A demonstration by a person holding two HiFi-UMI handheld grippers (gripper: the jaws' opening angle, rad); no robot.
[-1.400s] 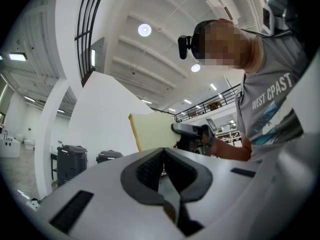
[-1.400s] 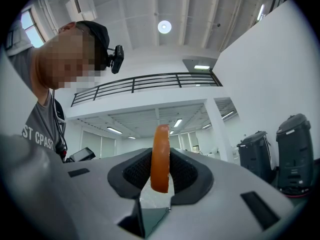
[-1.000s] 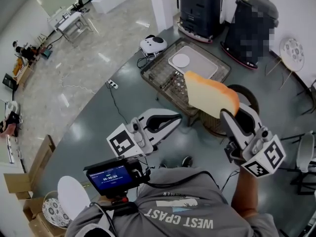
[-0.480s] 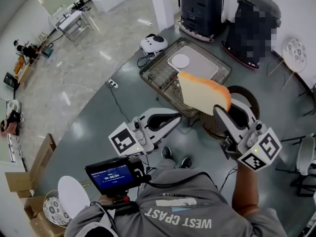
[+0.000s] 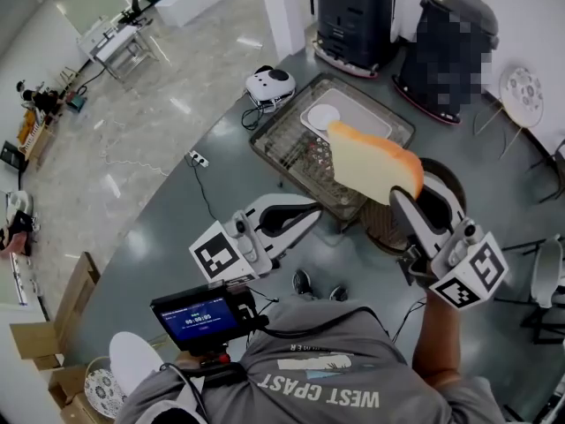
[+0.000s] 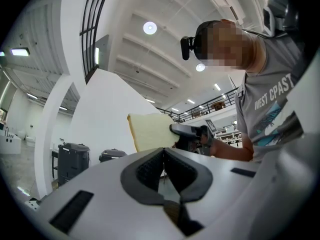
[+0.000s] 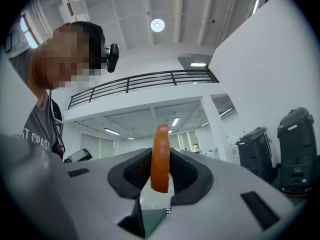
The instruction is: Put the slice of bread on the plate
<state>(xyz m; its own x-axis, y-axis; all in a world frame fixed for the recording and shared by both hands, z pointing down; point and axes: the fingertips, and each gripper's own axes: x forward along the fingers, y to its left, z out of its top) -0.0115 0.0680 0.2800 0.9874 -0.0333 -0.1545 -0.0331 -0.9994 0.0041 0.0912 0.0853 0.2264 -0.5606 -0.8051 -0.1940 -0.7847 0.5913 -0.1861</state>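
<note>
A thick slice of bread [image 5: 371, 164] with an orange-brown crust stands upright in the air, with my right gripper [image 5: 408, 203] shut on its lower edge. In the right gripper view the slice [image 7: 160, 156] shows edge-on between the pads of that gripper [image 7: 160, 160]. My left gripper [image 5: 311, 212] is held lower and to the left, shut and holding nothing. In the left gripper view its pads meet [image 6: 163, 151], with the bread [image 6: 150, 131] beyond them. A white plate [image 5: 132, 360] lies on the floor at the lower left. A small white plate [image 5: 323, 116] sits in the wire basket.
Ahead on the grey floor stands a wire basket [image 5: 291, 144] with a pale tray [image 5: 362, 117] in it. A panda-shaped device [image 5: 269, 82], black machines [image 5: 353, 11], a round wicker stand [image 5: 441, 188], a patterned plate [image 5: 97, 391] and cardboard boxes [image 5: 48, 338] surround the spot. A small screen [image 5: 199, 312] hangs at the person's chest.
Both grippers have drifted a little across the view, with the bread still clamped. The person has stepped, and the plates at the lower left have slid toward the frame's bottom edge.
</note>
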